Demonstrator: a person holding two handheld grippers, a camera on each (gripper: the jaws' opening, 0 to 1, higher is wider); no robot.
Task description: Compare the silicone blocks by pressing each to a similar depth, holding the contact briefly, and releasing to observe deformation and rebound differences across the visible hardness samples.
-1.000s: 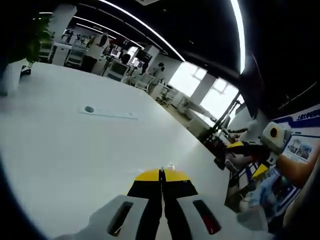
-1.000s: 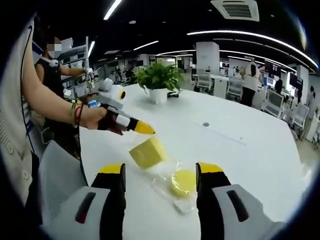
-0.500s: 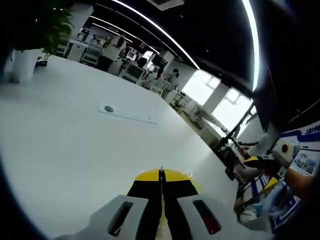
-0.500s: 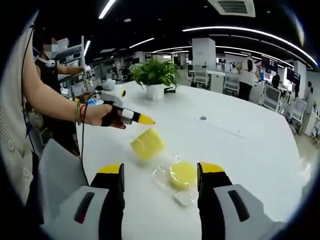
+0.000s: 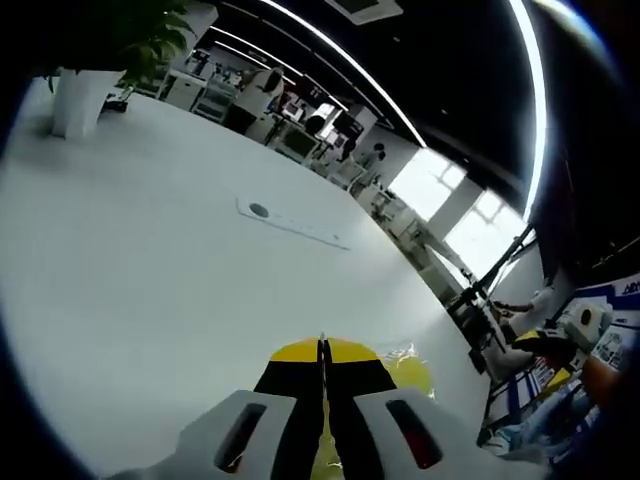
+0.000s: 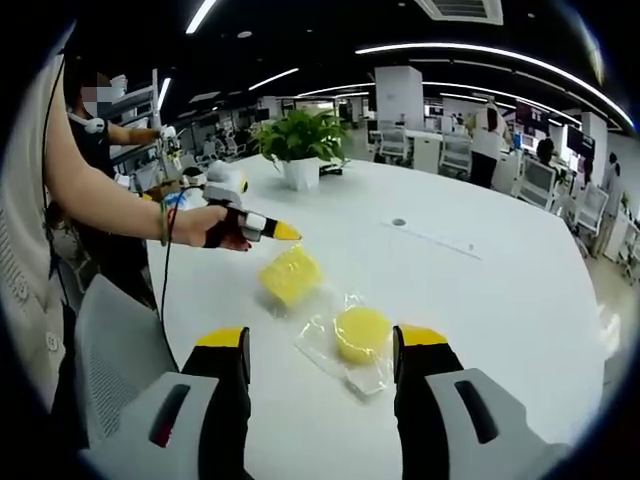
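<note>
Lying on the white desk (image 6: 500, 290), toward its near edge: two yellow silicone samples. Item one, square block (image 6: 290, 275), bare, tilted on the surface. Item two, round block (image 6: 362, 333), sitting on a clear plastic bag (image 6: 345, 358), just beside the square one and apart from it.

Left gripper (image 6: 283, 232): jaws closed together, nothing between them, tip hovering just above the square block toward the desk's left edge; contact cannot be confirmed. Right gripper (image 6: 325, 345): jaws spread wide, empty, held above the near edge with the round block between their tips in view.

Step in hand, by judgement: press on the square block. Advise a straight downward push at its centre, since the tilt may let it slide or tip; match depth on the round block.

Room: broad bare desk beyond both samples; potted plant (image 6: 298, 150) at the far corner, well apart. Left edge near the pressing hand (image 6: 215, 226).
</note>
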